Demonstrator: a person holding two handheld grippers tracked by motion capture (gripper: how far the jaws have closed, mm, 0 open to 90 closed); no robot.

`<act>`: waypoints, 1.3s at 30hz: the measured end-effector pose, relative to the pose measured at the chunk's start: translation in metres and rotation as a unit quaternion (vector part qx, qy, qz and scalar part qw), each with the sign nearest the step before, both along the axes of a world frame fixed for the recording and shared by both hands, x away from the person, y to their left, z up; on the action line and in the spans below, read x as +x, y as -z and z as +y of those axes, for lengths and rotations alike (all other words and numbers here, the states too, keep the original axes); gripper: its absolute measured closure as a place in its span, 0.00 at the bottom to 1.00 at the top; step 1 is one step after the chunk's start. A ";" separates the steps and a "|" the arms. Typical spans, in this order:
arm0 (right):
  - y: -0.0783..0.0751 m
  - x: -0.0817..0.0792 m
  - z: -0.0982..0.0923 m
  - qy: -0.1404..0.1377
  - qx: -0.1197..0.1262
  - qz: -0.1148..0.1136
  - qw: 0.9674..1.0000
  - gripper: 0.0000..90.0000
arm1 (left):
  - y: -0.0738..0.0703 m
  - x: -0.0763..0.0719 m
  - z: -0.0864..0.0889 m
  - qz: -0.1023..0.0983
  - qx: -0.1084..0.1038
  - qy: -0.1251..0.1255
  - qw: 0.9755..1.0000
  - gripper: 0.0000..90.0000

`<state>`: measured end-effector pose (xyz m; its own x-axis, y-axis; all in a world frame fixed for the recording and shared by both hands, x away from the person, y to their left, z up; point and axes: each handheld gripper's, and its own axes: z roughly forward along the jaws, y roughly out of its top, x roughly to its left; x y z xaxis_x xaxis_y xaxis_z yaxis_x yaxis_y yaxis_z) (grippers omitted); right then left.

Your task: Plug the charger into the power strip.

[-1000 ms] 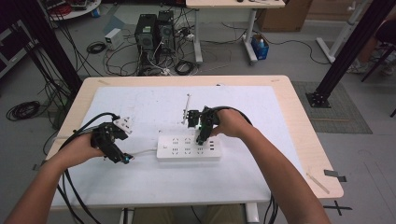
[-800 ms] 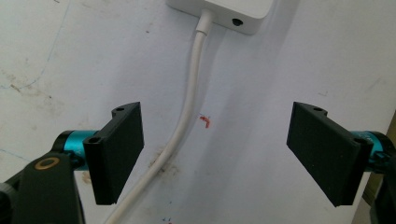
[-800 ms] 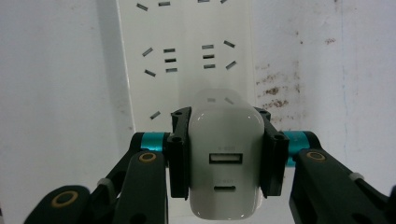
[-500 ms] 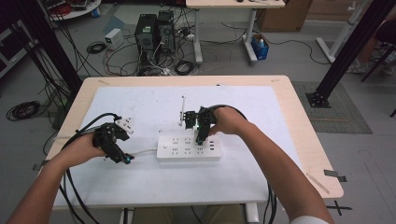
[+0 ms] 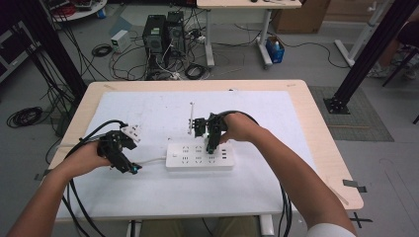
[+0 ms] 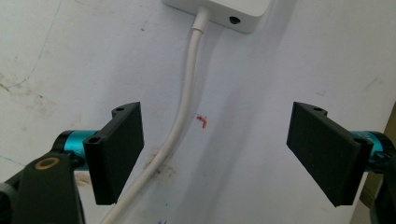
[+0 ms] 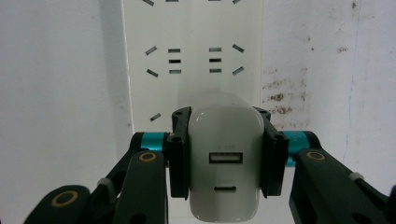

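**Charger clamped over the power strip**

A white USB charger [image 7: 224, 163] is pinched between the jaws of the right gripper [image 7: 224, 158], its two ports turned toward the camera. It is held directly above the white power strip [image 5: 199, 157], whose slotted sockets are seen at 12 o'clock from the charger in the right gripper view. The strip is laid flat at the middle of the white mat [image 5: 148, 108] on the table [image 5: 326, 148].

At 9 o'clock from the strip, the left gripper [image 6: 215, 154] is held low over the mat, jaws spread wide, nothing gripped. The strip's white cord [image 6: 180, 121] is seen running between those jaws, closer to the left-hand one. A second white plug [image 5: 131, 132] is seen just beside that gripper.
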<state>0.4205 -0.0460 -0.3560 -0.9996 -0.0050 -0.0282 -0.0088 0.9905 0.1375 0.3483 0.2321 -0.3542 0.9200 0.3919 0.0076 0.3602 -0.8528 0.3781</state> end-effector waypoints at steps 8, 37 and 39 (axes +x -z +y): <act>0.007 -0.002 0.002 -0.011 -0.019 -0.009 1.000 0.69 | 0.001 -0.001 0.003 0.001 -0.004 -0.002 1.000 0.21; 0.015 -0.010 0.019 -0.004 -0.071 -0.035 0.997 0.70 | 0.005 0.000 0.003 0.003 -0.003 0.008 1.000 0.21; 0.015 -0.009 0.018 -0.001 -0.070 -0.030 0.997 0.70 | 0.004 0.000 0.004 0.002 0.000 0.011 1.000 0.21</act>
